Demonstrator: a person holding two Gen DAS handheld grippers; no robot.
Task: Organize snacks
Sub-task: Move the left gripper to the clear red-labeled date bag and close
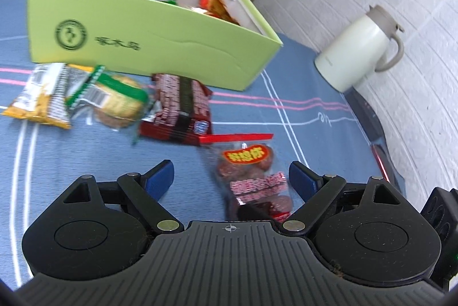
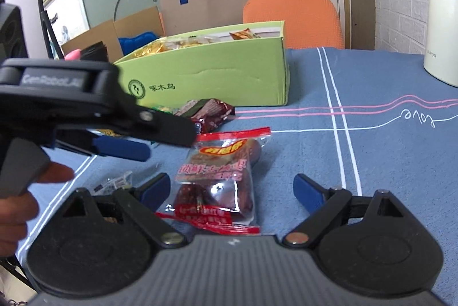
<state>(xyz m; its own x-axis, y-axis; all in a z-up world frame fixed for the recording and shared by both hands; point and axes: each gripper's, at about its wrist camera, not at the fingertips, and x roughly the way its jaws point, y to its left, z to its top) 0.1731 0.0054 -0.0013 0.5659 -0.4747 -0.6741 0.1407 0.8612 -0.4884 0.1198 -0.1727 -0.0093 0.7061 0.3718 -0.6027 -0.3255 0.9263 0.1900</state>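
my left gripper (image 1: pixel 230 177) hides the lower end of the clear red-edged packet of dark red dates (image 1: pixel 253 180). the packet lies flat between my right gripper (image 2: pixel 229 188) fingers, untouched; both jaws stand apart, the left still widening.

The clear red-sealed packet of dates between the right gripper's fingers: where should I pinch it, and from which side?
Probably across the middle, coming down from above. The packet of dates lies flat on the blue tablecloth, its long axis running away from the right gripper, whose open jaws already straddle it. The bulging middle gives the pads more to bite than the thin red end seals.
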